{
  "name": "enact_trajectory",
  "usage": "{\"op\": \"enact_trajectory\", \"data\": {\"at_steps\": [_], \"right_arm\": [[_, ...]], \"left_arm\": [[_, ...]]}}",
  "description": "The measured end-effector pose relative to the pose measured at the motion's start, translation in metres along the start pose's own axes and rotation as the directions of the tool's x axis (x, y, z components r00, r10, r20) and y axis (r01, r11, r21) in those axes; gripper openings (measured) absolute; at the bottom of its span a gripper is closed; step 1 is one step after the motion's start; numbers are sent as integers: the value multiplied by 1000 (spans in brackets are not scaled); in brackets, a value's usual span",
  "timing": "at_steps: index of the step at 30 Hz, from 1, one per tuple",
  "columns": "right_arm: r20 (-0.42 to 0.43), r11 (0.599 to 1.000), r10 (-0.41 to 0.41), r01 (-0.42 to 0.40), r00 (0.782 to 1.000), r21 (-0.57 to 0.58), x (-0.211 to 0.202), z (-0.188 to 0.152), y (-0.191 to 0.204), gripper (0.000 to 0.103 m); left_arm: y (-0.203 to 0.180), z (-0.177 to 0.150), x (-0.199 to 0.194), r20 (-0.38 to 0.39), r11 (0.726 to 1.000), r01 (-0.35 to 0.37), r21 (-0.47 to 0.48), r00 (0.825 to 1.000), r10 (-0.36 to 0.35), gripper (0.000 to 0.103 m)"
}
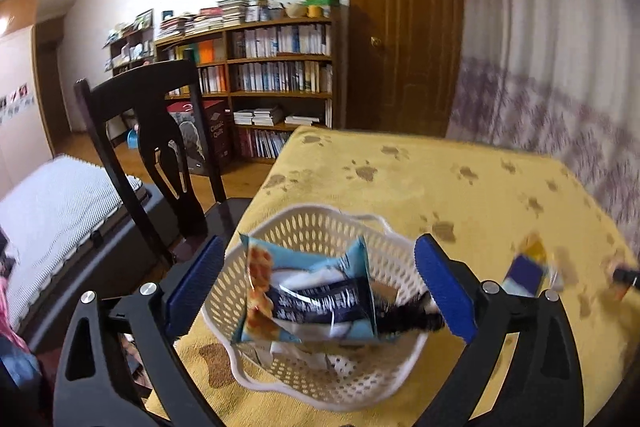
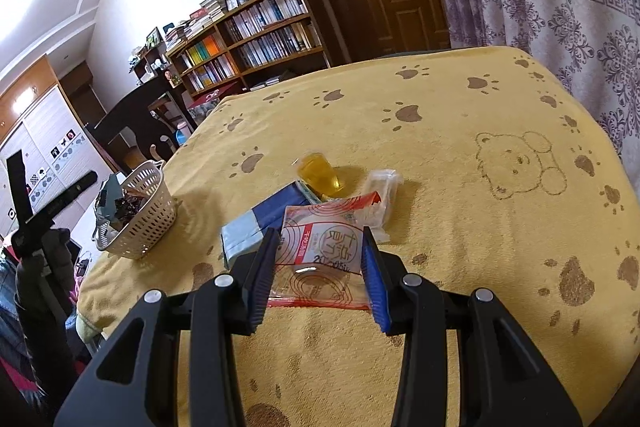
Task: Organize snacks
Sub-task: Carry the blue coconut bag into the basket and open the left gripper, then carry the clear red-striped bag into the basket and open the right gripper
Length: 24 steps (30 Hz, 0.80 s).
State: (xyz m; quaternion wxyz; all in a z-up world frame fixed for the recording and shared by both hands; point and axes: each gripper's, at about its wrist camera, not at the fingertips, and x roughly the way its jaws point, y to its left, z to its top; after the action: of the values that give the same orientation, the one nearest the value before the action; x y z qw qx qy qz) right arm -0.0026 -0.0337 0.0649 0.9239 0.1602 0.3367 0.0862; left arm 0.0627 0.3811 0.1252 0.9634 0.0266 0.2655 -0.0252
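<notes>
Two grippers are in my feeds. My right gripper point(image 2: 320, 267) has its fingers apart either side of a clear red-printed snack packet point(image 2: 320, 251) lying on the yellow paw-print tablecloth point(image 2: 460, 227); I cannot tell whether the pads touch it. Just beyond lie a blue packet point(image 2: 260, 223), a clear wrapper point(image 2: 380, 195) and a yellow jelly cup point(image 2: 320, 175). My left gripper point(image 1: 320, 287) hangs open over the white basket point(image 1: 320, 227), which holds a light-blue snack bag point(image 1: 304, 267) and other wrappers, near the table's left edge.
</notes>
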Motion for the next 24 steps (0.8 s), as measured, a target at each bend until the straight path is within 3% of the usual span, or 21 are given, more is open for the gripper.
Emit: {"op": "enact_trajectory", "data": {"at_steps": [3,9,14,24], "right_arm": [[1,1000,0,0,1000,-2,0,0,0,41],[-10,1000,2,-3,1000,-7,3,-2,2,41],[-27,1000,9,-10,1000,-16,8,-5,7,41],[-34,999,29,-31,999,-37,8,-9,18,41]], "left_arm": [[0,-7,7,-29,1000,-14,14,999,15,97],[22,-10,19,-59,997,-60,-44,997,57,97],[37,-12,25,-40,989,-132,-66,991,129,97],[45,-9,35,-18,978,-177,-113,984,176,100]]}}
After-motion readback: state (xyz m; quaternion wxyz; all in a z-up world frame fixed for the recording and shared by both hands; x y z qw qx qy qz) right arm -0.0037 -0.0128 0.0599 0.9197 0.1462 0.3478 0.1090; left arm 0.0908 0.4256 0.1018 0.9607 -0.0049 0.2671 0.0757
